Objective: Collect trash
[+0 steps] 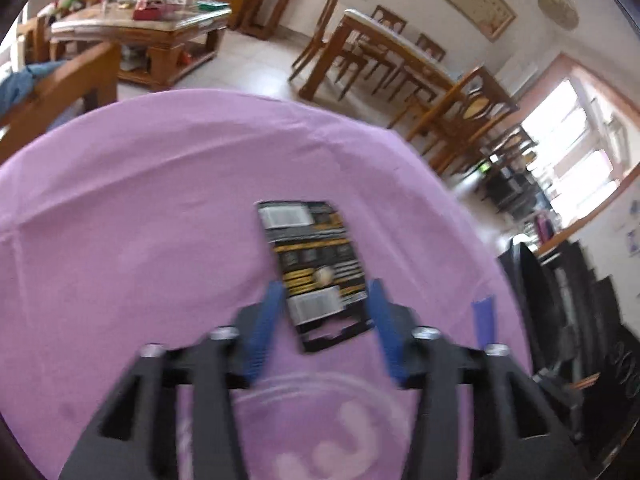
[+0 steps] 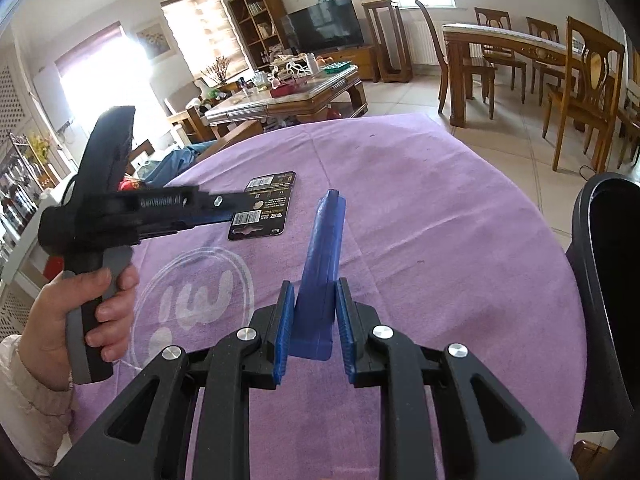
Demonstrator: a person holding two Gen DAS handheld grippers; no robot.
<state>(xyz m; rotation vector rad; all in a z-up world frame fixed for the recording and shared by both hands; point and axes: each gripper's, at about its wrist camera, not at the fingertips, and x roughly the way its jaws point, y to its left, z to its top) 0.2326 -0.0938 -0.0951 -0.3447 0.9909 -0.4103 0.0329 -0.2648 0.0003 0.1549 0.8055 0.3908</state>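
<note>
Trash on the worktop [image 2: 460, 240] counts two pieces: one black printed card [image 1: 316, 268] and one blue wedge-shaped piece [image 2: 322, 264]. One purple cloth covers the round worktop, with one white circular logo [image 2: 192, 292] printed on it near the person's side. One dark bin [image 2: 608, 280] stands off the worktop's edge, out to the right of the right fingers.

The black card lies flat on the cloth, its near end between the left fingers [image 1: 266, 320] and the rest of it running out ahead of their tips. In the left wrist view, which is blurred, the left gripper [image 1: 324, 296] has its fingers spread to either side of the card, and I cannot tell whether either pad touches it. The right wrist view shows the same card [image 2: 264, 204] ahead and to the left of the right fingers, with the left gripper reaching across it and covering part of it. One hand [image 2: 92, 312] grips that tool's handle.

The blue piece sits between the right fingers [image 2: 284, 332] and points out ahead of them. The right gripper [image 2: 314, 316] has its fingers narrow, close on both sides of the piece; a thin gap shows at each pad, so a firm pinch cannot be confirmed. The same blue piece [image 1: 484, 316] shows well right of the left fingers.
</note>
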